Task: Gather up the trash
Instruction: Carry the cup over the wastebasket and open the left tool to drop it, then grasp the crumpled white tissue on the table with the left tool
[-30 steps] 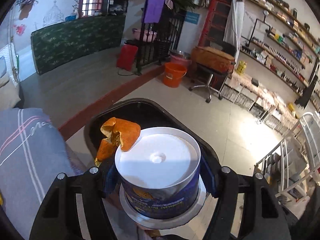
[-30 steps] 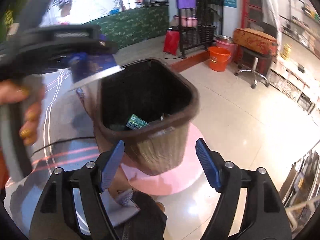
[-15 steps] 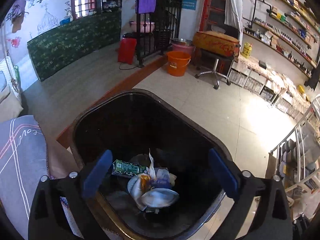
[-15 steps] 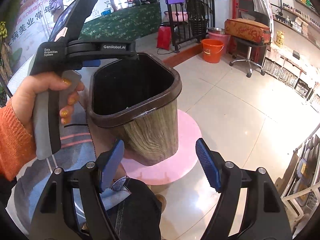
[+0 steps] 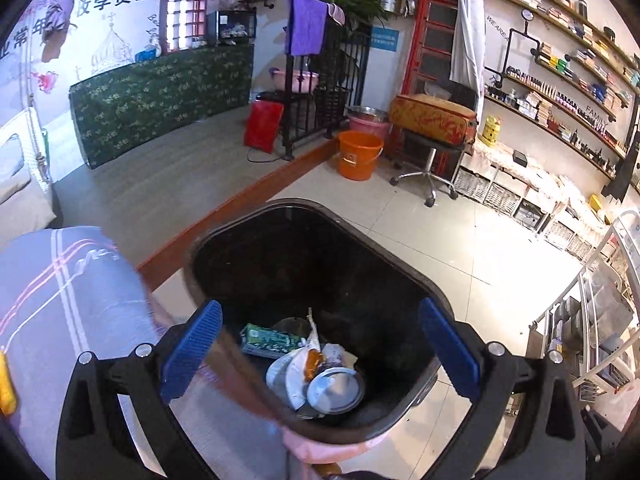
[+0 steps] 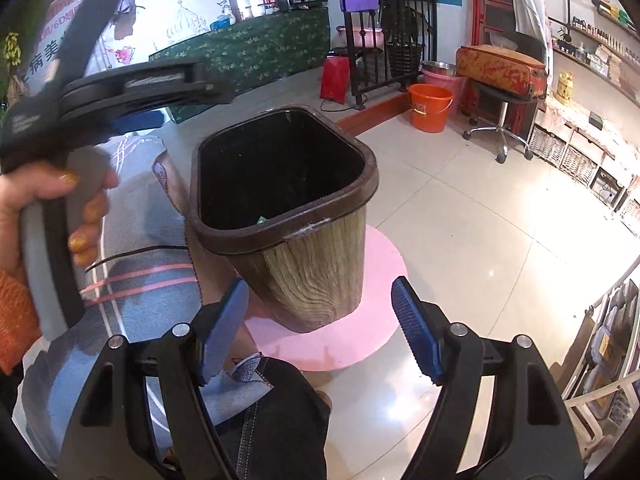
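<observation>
A bin with a dark brown rim (image 5: pixel 304 202) and wood-grain wall (image 6: pixel 312 272) stands on the floor. In the left wrist view its bottom holds a round can showing its metal end (image 5: pixel 335 390), a white lid (image 5: pixel 286 376), a bit of orange peel (image 5: pixel 314 360) and a green packet (image 5: pixel 270 338). My left gripper (image 5: pixel 320 350) hangs over the bin's near edge, open wide, nothing between its blue pads. In the right wrist view a hand (image 6: pixel 40 208) holds that gripper's body (image 6: pixel 132 84) left of the bin. My right gripper (image 6: pixel 320 334) stands open and empty just before the bin.
The bin sits on a round pink mat (image 6: pixel 372 320). A grey striped cloth (image 5: pixel 60 300) lies to its left, a leg in dark jeans (image 6: pixel 272 400) under my right gripper. An orange bucket (image 5: pixel 358 156) and a wheeled stool (image 5: pixel 428 160) stand farther back; shelves line the right wall.
My left gripper held the can with orange peel over the bin; its jaws opened and both dropped in. The left gripper then drew back a little. The right gripper kept still.
</observation>
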Motion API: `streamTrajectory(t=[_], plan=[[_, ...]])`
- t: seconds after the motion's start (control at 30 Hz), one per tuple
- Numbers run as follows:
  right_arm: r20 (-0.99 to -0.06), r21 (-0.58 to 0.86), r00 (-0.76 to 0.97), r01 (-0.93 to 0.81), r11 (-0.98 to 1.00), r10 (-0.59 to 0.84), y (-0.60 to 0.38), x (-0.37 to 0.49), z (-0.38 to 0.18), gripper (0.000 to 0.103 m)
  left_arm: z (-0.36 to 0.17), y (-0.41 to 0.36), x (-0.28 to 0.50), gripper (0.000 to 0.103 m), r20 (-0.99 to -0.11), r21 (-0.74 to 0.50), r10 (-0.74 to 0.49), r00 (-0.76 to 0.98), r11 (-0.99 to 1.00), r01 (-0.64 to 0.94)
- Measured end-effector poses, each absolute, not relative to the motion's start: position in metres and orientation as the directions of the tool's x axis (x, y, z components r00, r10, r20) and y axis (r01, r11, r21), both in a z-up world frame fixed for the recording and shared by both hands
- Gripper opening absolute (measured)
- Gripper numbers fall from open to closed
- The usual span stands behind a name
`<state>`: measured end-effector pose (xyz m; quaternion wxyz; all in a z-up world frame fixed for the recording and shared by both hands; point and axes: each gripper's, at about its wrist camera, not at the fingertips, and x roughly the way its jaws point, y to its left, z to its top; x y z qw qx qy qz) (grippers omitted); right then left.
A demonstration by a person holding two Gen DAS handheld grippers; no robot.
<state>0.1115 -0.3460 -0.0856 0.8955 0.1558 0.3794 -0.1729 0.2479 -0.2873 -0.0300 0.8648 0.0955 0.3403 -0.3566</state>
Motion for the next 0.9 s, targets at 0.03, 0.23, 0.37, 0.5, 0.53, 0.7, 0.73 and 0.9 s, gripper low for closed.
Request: streamTrajectory(t=[0.03,0.23,0.37,0.5,0.53,0.7,0.73,0.9], plan=[[-0.735,0.145,0.651,0.425,0.894,-0.190,-0.344,0.113,-0.085,0.074,-0.027,-0.278,0.246,0.098,-0.649,-0.076,-0.550,0.526,0.735,0.674],[-0.725,0.138,0.669,0.373,0.917,-0.163,-0.325,0.125,-0.078,0.077,-0.015,-0.220,0.236,0.098,-0.618,-0.045,-0.498,0.609,0.795,0.604],[-0.724,0.138,0.678,0.328,0.934,-0.131,-0.307,0.134,-0.075,0.078,-0.012,-0.165,0.233,0.098,-0.624,-0.044,-0.420,0.658,0.860,0.508],[-0.718,0.137,0.689,0.273,0.952,-0.094,-0.285,0.144,-0.069,0.078,-0.010,-0.109,0.231,0.098,-0.643,-0.041,-0.314,0.698,0.925,0.378],[-0.718,0.141,0.691,0.264,0.954,-0.085,-0.281,0.147,-0.067,0.078,-0.011,-0.098,0.229,0.098,-0.645,-0.032,-0.285,0.709,0.937,0.347],[-0.712,0.132,0.701,0.201,0.971,-0.048,-0.255,0.153,-0.058,0.078,-0.017,-0.035,0.234,0.098,-0.675,0.047,-0.094,0.732,0.984,0.170],[-0.712,0.132,0.701,0.192,0.973,-0.042,-0.252,0.155,-0.057,0.078,-0.020,-0.026,0.238,0.098,-0.687,0.058,-0.066,0.724,0.988,0.145],[-0.702,0.127,0.712,0.130,0.983,-0.003,-0.226,0.157,-0.047,0.078,-0.036,0.010,0.267,0.094,-0.744,0.052,-0.025,0.667,0.994,0.096]])
